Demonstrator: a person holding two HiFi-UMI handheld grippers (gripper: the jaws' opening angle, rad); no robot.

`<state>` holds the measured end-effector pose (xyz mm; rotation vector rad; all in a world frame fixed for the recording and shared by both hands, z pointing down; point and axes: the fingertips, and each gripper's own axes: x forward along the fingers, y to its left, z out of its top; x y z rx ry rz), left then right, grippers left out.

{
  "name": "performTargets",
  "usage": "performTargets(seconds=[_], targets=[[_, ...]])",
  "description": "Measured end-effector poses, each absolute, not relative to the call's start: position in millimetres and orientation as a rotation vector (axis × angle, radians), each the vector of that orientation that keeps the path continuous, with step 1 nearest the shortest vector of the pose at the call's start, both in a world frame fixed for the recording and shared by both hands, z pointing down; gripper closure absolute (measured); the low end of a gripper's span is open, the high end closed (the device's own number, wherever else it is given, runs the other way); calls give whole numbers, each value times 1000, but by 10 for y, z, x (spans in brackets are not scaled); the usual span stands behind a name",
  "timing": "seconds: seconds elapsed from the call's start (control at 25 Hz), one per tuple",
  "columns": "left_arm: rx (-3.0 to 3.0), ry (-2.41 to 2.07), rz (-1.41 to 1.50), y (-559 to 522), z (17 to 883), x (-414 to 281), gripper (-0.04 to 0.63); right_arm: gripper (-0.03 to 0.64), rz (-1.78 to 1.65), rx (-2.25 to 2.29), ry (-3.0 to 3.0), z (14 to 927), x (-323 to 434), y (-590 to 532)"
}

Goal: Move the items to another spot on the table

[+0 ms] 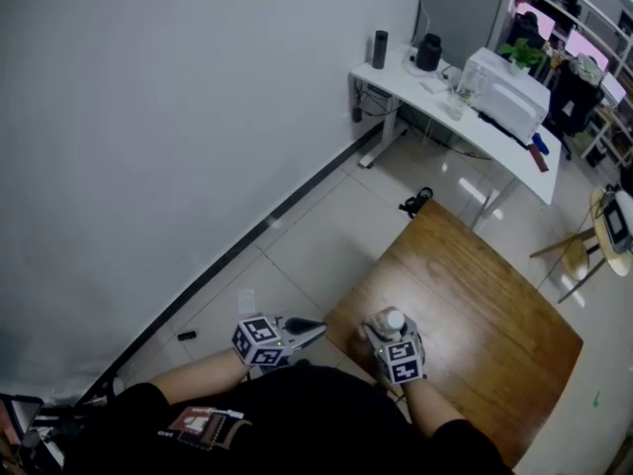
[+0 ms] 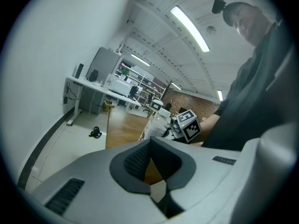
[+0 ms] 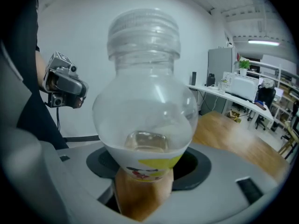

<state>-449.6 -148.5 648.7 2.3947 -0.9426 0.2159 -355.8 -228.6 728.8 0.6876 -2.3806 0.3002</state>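
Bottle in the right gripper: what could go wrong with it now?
1. The bottle sits between the jaws of the right gripper, but I can't tell if they press on it. If it were lifted now, the smooth round plastic might slip out.
2. It is close to the near corner of the table, so a bump could knock it onto the floor.

The bottle is clear glossy plastic, the table smooth, shiny wood.
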Motion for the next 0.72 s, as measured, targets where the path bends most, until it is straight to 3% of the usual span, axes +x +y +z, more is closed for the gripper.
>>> performTargets(seconds=[0.36, 0.52, 0.72], targets=[[2439, -911, 140, -1920, 6337, -2875, 604, 313, 329, 747, -2378, 6879, -1842, -2509], [2505, -779, 169, -1933, 6354, -1957, 604, 313, 377, 924, -2335, 6895, -729, -2604], [2566, -570, 206, -1935, 6296, -1283, 604, 313, 415, 1171, -2257, 6841, 358, -2738]])
